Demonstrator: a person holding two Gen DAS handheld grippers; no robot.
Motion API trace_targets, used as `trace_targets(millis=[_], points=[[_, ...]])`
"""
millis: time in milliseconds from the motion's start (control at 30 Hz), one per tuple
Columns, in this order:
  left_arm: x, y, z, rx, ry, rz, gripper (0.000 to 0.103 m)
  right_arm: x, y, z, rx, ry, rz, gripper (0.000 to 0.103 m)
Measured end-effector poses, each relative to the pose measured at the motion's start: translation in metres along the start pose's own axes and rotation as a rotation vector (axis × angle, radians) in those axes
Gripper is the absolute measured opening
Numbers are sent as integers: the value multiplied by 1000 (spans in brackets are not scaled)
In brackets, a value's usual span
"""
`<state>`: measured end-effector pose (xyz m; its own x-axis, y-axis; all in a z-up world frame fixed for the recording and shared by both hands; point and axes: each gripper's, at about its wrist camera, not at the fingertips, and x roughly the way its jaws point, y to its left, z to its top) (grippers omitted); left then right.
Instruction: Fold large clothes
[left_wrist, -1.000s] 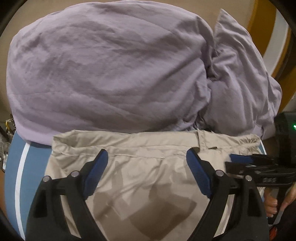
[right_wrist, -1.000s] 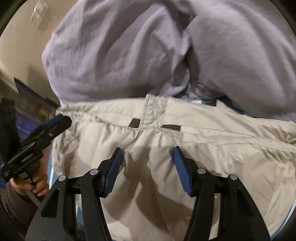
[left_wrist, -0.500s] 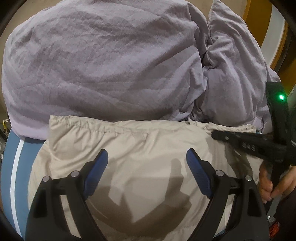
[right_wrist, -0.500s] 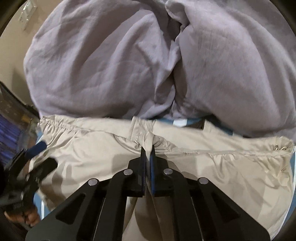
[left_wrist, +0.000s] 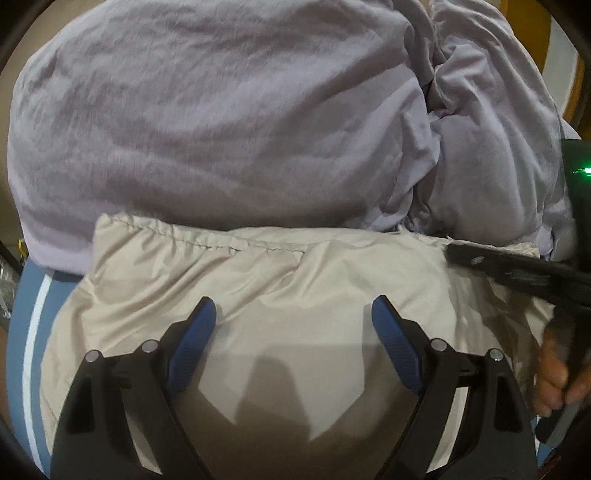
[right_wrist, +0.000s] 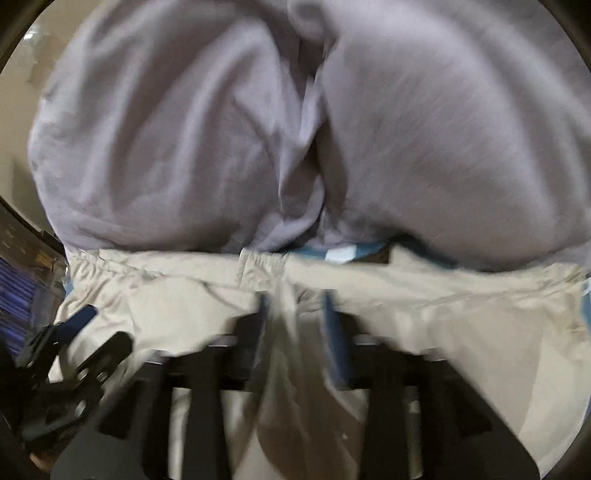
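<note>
Right gripper (right_wrist: 295, 321) fingers (right_wrist: 334, 332) no longer pinched shut

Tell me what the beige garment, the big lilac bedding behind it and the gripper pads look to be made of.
Beige garment: thin woven synthetic, probably nylon; faint sheen, crisp creases, gathered stitched hem.
Lilac bedding: soft matte fabric, perhaps brushed cotton or microfibre; fine crinkles, puffy bulk.
Left gripper pads: blue, apparently rubber; dotted grip texture.
</note>
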<state>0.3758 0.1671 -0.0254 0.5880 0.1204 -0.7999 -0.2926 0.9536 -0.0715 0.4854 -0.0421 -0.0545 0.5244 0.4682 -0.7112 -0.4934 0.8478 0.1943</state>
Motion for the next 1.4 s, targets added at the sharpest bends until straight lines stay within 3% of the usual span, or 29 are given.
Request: trace_targets(millis=[100,233,300,467,633,1167,1300,1400], points=[[-4,-1,-1,-1,-12,-5,86,-34,-8,-11,-32,-112,-27,64],[-3,-3,-1,0,-25,-11,87,-44,-23,-23,-52,-136,-120,61],[3,-4,-1,3,-21,7,87,-40,-31,-30,-51,-130,-183,56],[20,-3,1,9,-36,63,87,-11,-55,-46,-39,-95,-301,55],[38,5,1,8,-42,99,91,7,-62,-49,-39,-113,-344,55],[72,10,4,-21,-50,116,99,46,-83,-39,-23,-118,-326,58],[66,2,4,-23,-18,127,97,28,-85,-35,41,-83,-281,58],[45,0,1,-60,-29,86,96,3,-80,-33,80,-120,-213,58]])
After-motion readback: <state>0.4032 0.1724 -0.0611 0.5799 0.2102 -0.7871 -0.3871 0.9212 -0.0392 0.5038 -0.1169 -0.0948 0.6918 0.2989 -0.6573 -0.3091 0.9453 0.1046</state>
